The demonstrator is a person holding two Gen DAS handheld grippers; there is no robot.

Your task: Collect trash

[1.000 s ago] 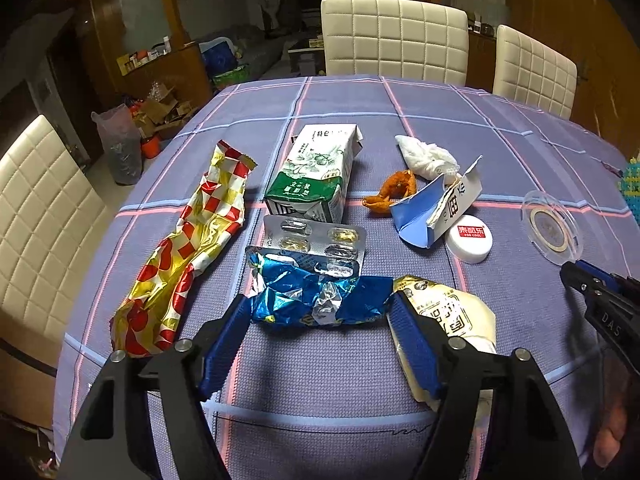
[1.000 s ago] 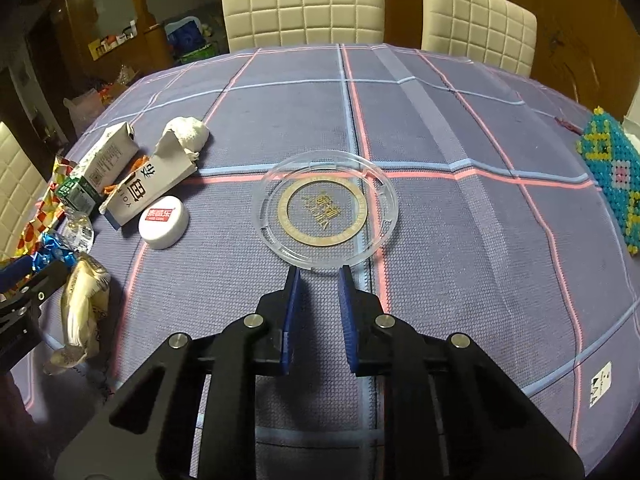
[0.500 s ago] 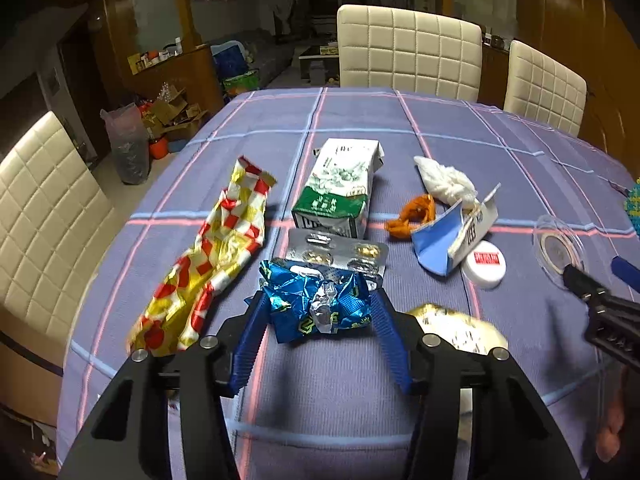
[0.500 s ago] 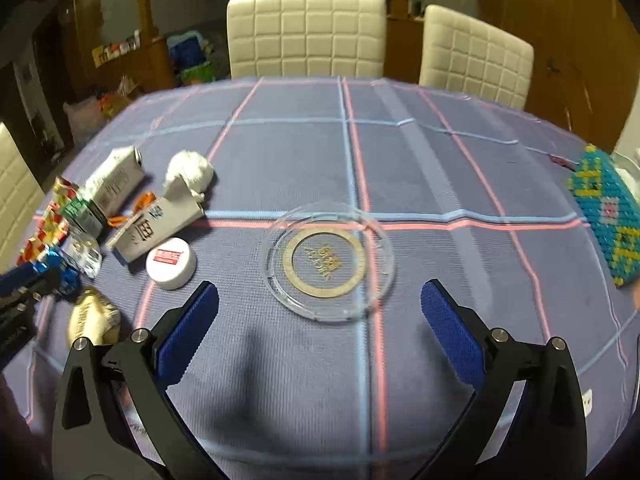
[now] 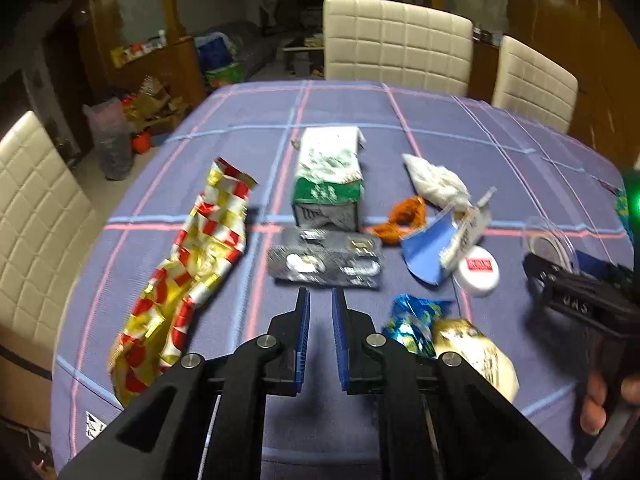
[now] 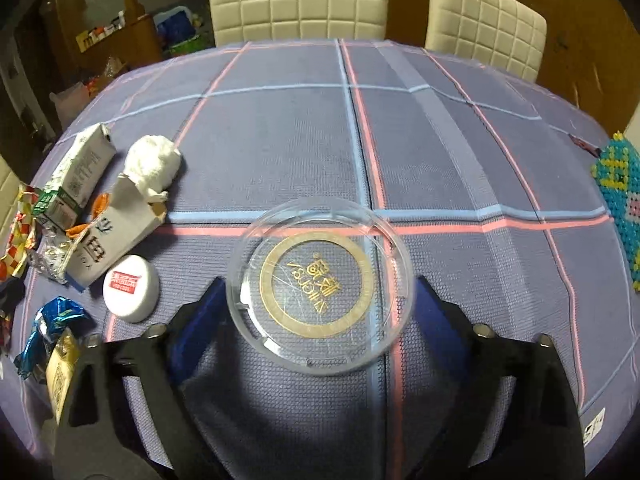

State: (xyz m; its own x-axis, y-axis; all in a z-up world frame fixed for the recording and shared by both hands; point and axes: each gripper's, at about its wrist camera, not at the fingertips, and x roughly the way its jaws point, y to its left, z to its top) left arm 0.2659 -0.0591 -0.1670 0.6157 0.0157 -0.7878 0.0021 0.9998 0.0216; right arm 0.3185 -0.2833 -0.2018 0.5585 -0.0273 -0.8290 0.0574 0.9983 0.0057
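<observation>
Leftmost, toward the surface's left edge: one red, gold and white foil wrapper, lying long and crumpled. Next, near the middle: one green and white carton on its side, and just in front of it one silver blister pack. Below that, left claw drawn fully shut, blue pads nearly together, nothing between them, no trash held. Just right of it, close to the near edge: one crumpled blue foil wrapper touching one pale yellow packet. Farther right: one orange scrap, one white crumpled wad, one opened blue and white box, one white round lid with a red label. Then one clear round lid with a gold ring, flat on the surface near its middle, well apart from the other trash. Right claw spread wide to either side of that clear lid, jaws closing, pads not visibly pressing its rim; lid between them, resting on the cloth. At the far right edge: one beaded mat, partly cut off. Beyond the far edge: two cream quilted chairs; a third at the left edge, seen from the left wrist.
</observation>
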